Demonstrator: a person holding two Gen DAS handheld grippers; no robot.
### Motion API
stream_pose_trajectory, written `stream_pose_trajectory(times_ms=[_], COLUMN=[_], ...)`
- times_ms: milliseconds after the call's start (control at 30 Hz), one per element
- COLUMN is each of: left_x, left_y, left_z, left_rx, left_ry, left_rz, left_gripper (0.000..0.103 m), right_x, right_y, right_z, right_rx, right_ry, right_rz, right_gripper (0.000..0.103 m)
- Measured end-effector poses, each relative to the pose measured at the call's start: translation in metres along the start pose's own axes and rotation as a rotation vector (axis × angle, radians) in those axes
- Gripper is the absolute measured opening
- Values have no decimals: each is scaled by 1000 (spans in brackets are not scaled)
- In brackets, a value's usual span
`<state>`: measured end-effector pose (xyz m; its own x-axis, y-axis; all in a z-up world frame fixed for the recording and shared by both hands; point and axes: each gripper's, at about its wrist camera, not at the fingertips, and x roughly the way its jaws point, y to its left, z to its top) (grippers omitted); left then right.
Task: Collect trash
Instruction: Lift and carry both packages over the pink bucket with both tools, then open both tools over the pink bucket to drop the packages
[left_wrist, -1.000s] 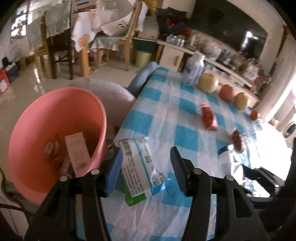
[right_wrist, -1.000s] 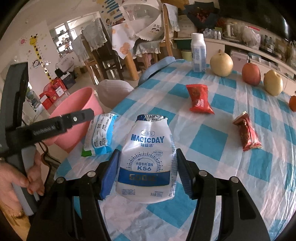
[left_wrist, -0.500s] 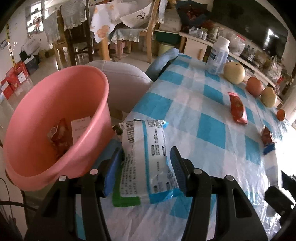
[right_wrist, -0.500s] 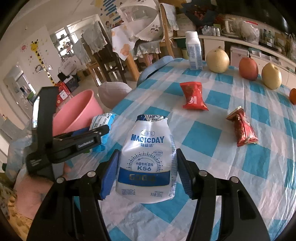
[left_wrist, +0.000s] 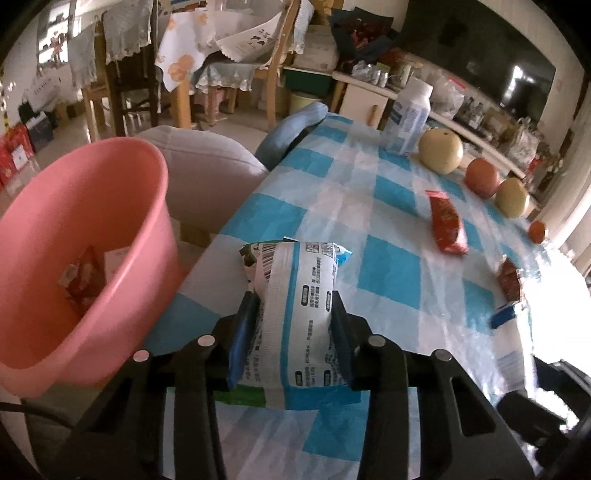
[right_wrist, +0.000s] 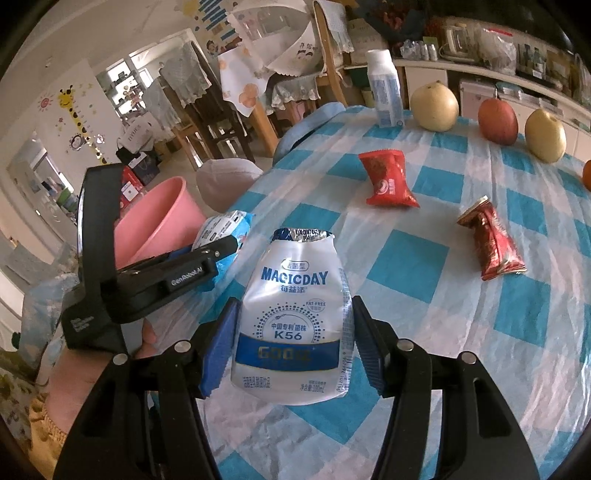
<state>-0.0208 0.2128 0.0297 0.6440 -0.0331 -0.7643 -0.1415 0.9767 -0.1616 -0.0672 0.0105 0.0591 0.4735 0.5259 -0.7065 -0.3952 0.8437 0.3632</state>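
White pouch (right_wrist: 291, 314) reads MAGICDAY, K56, FAT-FREE — left gripper (right_wrist: 218, 251) reads GenRobot.AI

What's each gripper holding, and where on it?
Left gripper has just closed on the blue-white wrapper, pads on its long sides near the lower end. Right gripper clamps the MAGICDAY pouch across its lower sides.
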Motion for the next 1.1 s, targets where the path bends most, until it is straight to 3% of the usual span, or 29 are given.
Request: stream_pose_trajectory(times_ms=[300,600,867,1100], left_x=[-5,-36,-67,-76], left_y=[10,24,77,135], left_z=[4,20,39,47], left_rx=[-81,-128,-215,-320], left_ry=[13,-68,-163,-209], left_rz=[-126,-198,-158,-89], left_gripper=[36,36,36,36], right_x=[0,-6,7,29], right_y=[3,16,56,121], right_z=[3,17,35,66], right_rx=[34,66,43,-14], right_ry=[-4,-40,-35,-39], right_rz=[37,86,145,255], right_gripper=[61,61,61,61])
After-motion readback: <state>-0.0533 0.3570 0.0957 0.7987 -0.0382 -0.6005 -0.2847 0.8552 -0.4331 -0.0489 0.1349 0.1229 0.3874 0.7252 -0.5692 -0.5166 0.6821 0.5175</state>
